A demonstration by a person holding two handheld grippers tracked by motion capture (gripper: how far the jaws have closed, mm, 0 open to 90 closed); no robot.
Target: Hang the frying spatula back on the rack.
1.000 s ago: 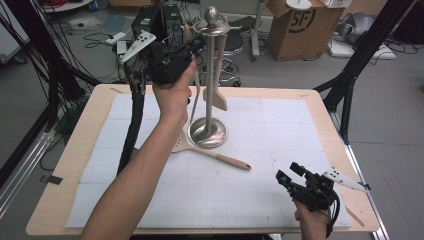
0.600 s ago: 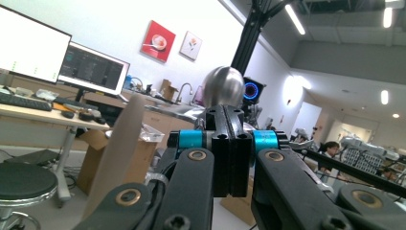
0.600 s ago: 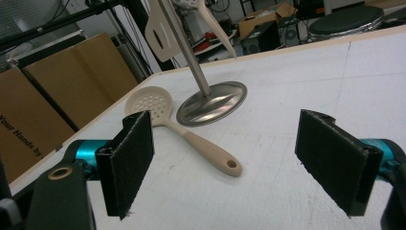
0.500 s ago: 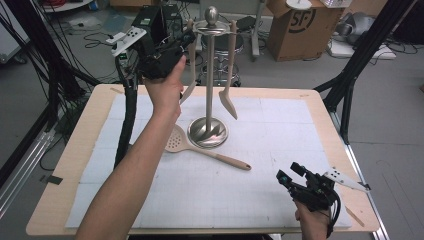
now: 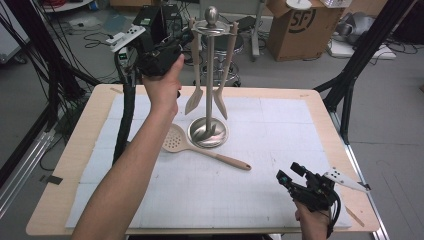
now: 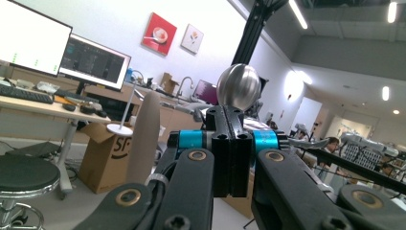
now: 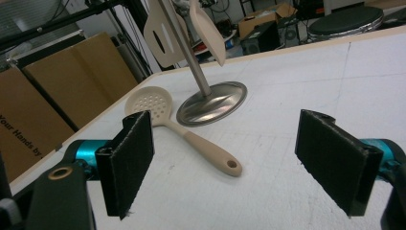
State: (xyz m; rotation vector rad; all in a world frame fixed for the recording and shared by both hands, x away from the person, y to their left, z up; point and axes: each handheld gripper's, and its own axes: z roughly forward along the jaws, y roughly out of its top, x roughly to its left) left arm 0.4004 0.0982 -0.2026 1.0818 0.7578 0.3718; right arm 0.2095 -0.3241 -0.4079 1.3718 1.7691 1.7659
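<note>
the metal utensil stand [image 5: 210, 75] rises from its round base [image 5: 207, 132] on the white mat [image 5: 280, 150], with two beige utensils hanging on it: a spatula [image 5: 194, 97] on the left side and a second one [image 5: 222, 100] on the right. the left gripper [image 5: 165, 55] is raised beside the stand's top, near the spatula's handle; in the left gripper view its jaws are pressed together with nothing between them, the stand's ball knob [image 6: 238, 87] just behind. a slotted spoon [image 5: 200, 150] lies flat on the mat, its head touching the base. the right gripper [image 5: 295, 177] rests low near the table's front right corner, jaws spread wide and empty, well apart from the spoon.
</note>
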